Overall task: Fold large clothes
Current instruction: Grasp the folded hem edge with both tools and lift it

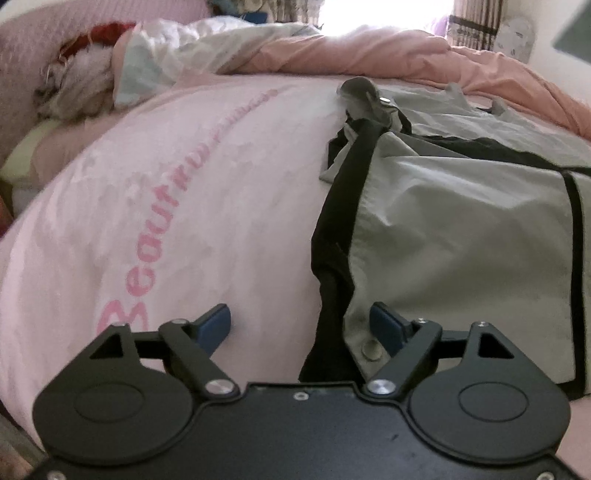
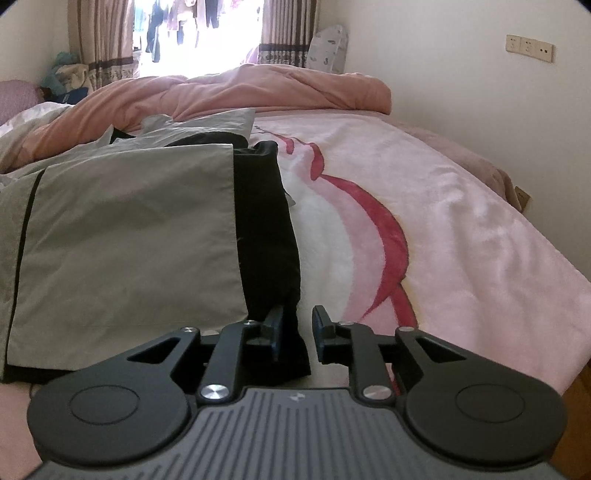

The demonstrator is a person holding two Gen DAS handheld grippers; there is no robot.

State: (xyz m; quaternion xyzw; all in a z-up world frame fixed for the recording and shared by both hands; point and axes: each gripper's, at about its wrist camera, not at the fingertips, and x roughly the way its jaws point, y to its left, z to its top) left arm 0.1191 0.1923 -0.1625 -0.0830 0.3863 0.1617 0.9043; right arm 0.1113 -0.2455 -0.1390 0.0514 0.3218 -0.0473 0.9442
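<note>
A large grey garment with black trim (image 1: 461, 221) lies partly folded on the pink blanket (image 1: 184, 203); it also shows in the right wrist view (image 2: 129, 221). My left gripper (image 1: 301, 325) is open, its jaws wide apart astride the garment's black left edge (image 1: 328, 258) near a metal snap (image 1: 371, 349). My right gripper (image 2: 297, 332) is open with a narrower gap, and the garment's black right edge (image 2: 266, 229) lies between its jaws at the near corner.
A crumpled salmon duvet (image 2: 258, 88) lies across the far end of the bed. Pillows and a red and white plush (image 1: 85, 62) sit at the far left. A wall (image 2: 461, 92) runs along the bed's right side. A curtained window (image 2: 199, 33) is behind.
</note>
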